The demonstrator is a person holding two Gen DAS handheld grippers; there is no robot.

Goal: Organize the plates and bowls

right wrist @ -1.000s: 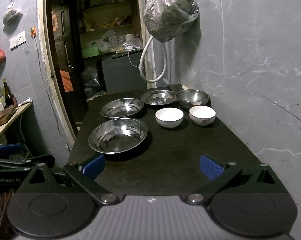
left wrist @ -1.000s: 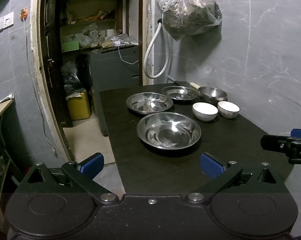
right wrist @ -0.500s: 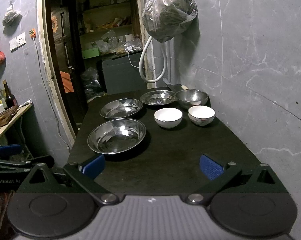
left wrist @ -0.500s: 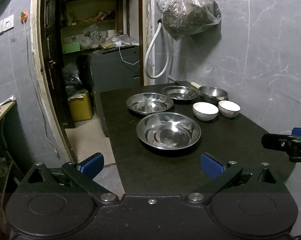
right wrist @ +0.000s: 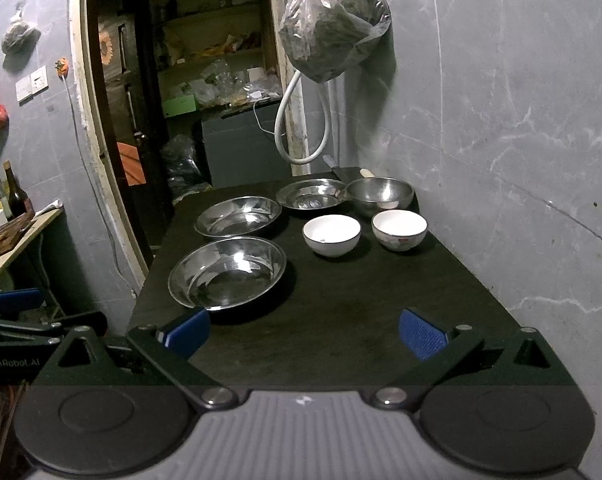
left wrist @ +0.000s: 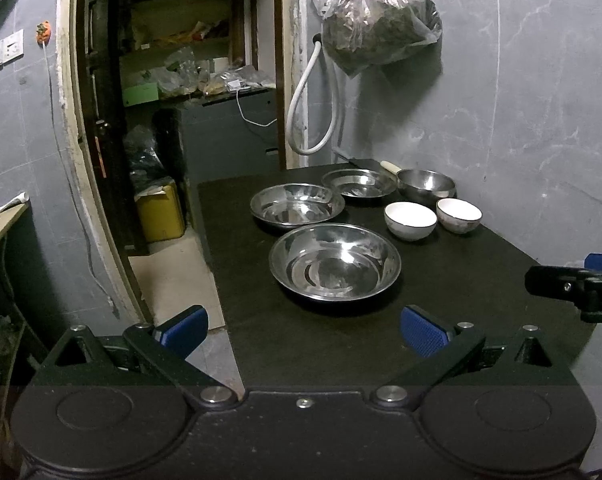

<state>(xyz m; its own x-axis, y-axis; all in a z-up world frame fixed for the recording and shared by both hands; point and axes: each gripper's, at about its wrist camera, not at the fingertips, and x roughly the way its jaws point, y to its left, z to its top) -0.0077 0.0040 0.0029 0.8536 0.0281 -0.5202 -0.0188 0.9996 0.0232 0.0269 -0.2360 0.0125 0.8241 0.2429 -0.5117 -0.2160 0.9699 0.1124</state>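
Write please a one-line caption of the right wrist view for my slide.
Open right gripper faces a dark table holding three steel plates, one steel bowl and two white bowls, unstacked.

I note on the dark bench (left wrist: pixel 341 344): large steel plate (left wrist: pixel 335 261) nearest; two steel plates (left wrist: pixel 297 205) behind; two white bowls (left wrist: pixel 410 220) right; steel bowl (left wrist: pixel 425 185) rearmost.

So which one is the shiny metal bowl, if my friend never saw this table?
Find the black table by the grey wall. Go to its far end, where a bag hangs above. The metal bowl sits there nearest the wall, behind two white bowls. It is deep and round, unlike the three flat steel plates beside it.
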